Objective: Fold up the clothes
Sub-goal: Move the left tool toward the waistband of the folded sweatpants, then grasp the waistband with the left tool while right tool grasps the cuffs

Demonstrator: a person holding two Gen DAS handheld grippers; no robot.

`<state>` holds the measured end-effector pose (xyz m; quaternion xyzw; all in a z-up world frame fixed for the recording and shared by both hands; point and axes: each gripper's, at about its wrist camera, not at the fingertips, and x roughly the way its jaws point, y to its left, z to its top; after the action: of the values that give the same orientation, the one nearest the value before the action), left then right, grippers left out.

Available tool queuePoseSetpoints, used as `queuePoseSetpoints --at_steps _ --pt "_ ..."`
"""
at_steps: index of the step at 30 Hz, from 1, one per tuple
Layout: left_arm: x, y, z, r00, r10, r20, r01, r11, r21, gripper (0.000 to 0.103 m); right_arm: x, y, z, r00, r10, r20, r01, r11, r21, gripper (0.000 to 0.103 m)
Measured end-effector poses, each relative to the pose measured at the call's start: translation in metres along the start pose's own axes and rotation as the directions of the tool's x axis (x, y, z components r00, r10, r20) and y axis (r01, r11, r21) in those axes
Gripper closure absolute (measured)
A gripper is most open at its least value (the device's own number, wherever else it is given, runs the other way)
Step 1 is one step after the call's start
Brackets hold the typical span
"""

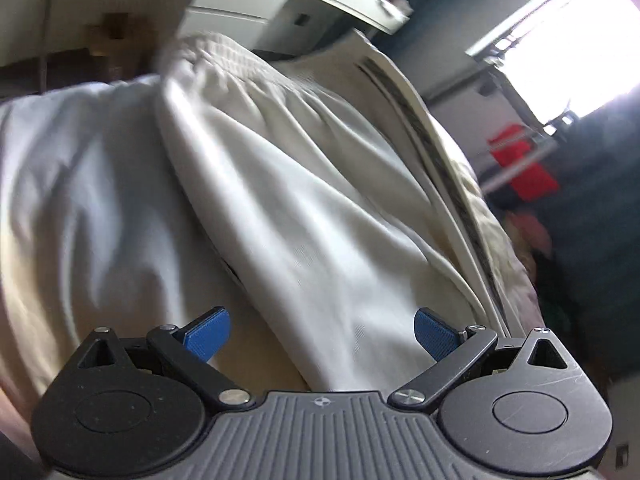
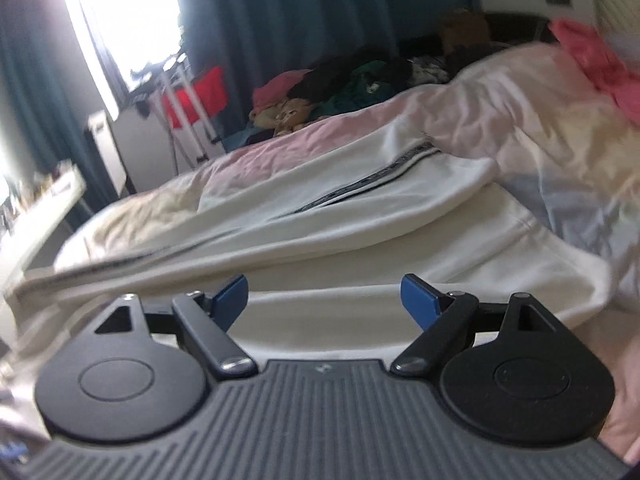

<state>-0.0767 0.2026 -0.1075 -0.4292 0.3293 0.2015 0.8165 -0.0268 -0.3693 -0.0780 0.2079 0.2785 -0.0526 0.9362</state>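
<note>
Across the middle of the left wrist view lie the white trousers [image 1: 304,184], spread on a pale sheet [image 1: 80,184]; their gathered waistband sits at upper centre and a dark side stripe [image 1: 424,136] runs down the right edge. At the bottom of that frame the left gripper [image 1: 322,334] has its blue pads [image 1: 208,334] spread wide, with nothing between them, just over the cloth. In the right wrist view the trousers [image 2: 360,208] stretch from lower left to centre right, one leg laid over the other, the stripe [image 2: 360,184] along it. The right gripper [image 2: 324,300] at the bottom is likewise released, its pads [image 2: 420,300] wide apart above the white fabric. A heap of clothes [image 2: 344,84] lies at upper centre, a pink garment [image 2: 592,60] at upper right, a red cloth [image 2: 196,96] on a rack beside the bright window [image 2: 128,12].
</note>
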Motion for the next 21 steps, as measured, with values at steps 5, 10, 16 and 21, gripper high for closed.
queuePoseSetpoints --at_steps 5,10,16,21 --pt "0.018 0.018 0.039 0.997 0.065 -0.042 -0.068 0.995 -0.078 0.005 -0.008 -0.053 0.016 0.995 -0.099 0.032 0.090 0.977 0.194 0.018" --pt "0.031 0.029 0.076 0.996 0.081 -0.028 -0.084 0.992 -0.093 0.008 -0.014 -0.114 0.027 0.968 -0.251 0.022 0.227 0.906 0.357 0.018" --pt "0.046 0.048 0.098 0.994 0.092 0.066 -0.086 0.993 -0.086 0.021 -0.025 -0.183 0.011 0.905 -0.425 -0.007 0.372 0.786 0.494 0.018" --pt "0.051 0.068 0.106 0.993 0.042 0.114 -0.022 0.985 -0.174 0.046 -0.013 -0.211 -0.008 0.905 -0.417 -0.091 0.388 0.717 0.578 0.018"
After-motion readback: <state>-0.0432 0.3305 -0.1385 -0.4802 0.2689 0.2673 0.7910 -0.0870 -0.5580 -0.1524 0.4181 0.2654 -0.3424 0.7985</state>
